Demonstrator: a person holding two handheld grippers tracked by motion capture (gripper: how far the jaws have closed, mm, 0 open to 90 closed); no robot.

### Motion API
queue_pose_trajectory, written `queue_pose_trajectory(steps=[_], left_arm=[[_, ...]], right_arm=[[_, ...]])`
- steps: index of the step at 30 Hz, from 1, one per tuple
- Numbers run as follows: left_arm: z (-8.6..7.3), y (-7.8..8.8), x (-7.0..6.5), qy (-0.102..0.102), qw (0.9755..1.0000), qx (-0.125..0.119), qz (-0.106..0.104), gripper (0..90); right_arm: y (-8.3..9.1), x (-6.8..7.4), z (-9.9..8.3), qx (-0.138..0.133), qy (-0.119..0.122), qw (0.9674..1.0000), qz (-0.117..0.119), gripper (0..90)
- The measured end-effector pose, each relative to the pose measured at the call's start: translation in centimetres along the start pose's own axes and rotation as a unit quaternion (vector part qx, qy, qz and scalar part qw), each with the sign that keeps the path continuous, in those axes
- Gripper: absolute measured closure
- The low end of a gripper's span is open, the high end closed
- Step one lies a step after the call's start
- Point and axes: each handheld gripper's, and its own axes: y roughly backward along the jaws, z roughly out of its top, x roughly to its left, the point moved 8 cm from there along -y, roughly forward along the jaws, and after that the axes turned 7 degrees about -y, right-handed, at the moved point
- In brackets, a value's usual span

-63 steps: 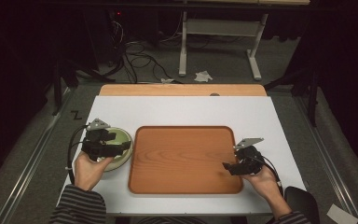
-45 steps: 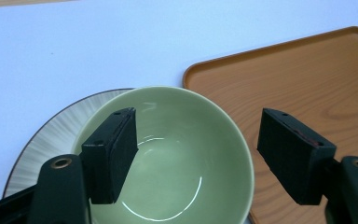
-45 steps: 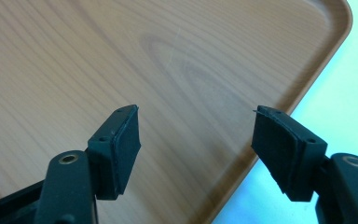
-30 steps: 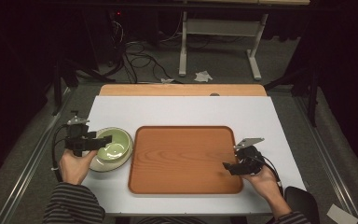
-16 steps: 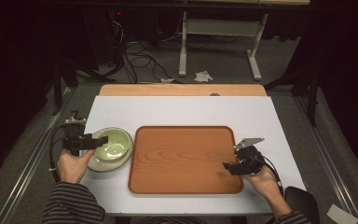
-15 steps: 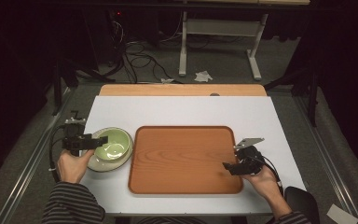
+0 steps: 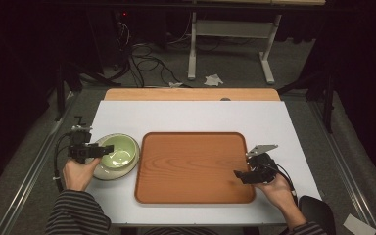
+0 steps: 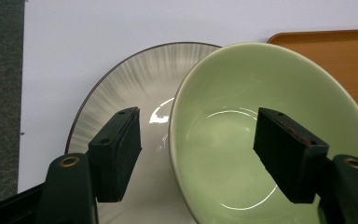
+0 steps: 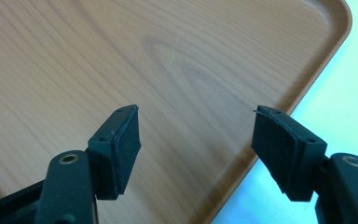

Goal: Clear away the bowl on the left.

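The green bowl sits on a pale plate at the table's left side, just beside the wooden tray. The left gripper straddles the bowl's near rim, its jaws wide and just closing slightly, pads not pressing. The right gripper hovers wide open over the tray's edge.
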Motion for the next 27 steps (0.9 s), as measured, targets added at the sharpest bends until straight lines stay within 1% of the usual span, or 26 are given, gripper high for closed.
queue_pose_trajectory(steps=[4, 6, 9, 10, 13, 15, 19, 23, 27], left_arm=[[-0.2, -0.2, 0.4, 0.002, 0.9999, 0.010, 0.001, 32.9], [-0.3, -0.3, 0.5, 0.003, 0.9999, 0.011, 0.000, 34.9], [-0.6, -0.8, 0.7, 0.009, 0.9996, 0.027, 0.004, 39.1], [-0.7, -0.9, 0.8, 0.012, 0.9994, 0.032, -0.001, 40.5], [-1.0, -1.3, 1.1, 0.019, 0.9988, 0.045, -0.002, 45.0], [-1.1, -1.4, 1.2, 0.027, 0.9985, 0.048, -0.005, 47.9], [-1.3, -1.6, 1.3, 0.035, 0.9979, 0.053, -0.008, 53.0], [-1.4, -1.7, 1.4, 0.038, 0.9974, 0.060, -0.010, 56.7], [-1.6, -2.0, 1.2, 0.037, 0.9969, 0.068, -0.015, 60.0]], right_arm=[[-0.1, 0.0, 0.0, 0.004, 0.000, 1.0000, -0.003, 34.1], [-0.1, 0.1, 0.0, 0.004, -0.001, 1.0000, -0.004, 34.1], [0.0, 0.0, 0.0, 0.003, 0.000, 1.0000, -0.005, 34.1], [0.0, 0.0, 0.0, 0.002, -0.001, 1.0000, -0.005, 34.2], [-0.1, -0.1, 0.0, 0.003, 0.002, 1.0000, -0.005, 34.3], [-0.1, -0.1, 0.1, 0.002, 0.006, 1.0000, -0.006, 34.3], [0.0, -0.1, 0.1, 0.001, 0.007, 1.0000, -0.005, 34.3], [0.0, -0.2, 0.1, 0.001, 0.006, 1.0000, -0.005, 34.3], [0.0, -0.3, 0.1, 0.002, 0.003, 1.0000, -0.003, 34.3]])
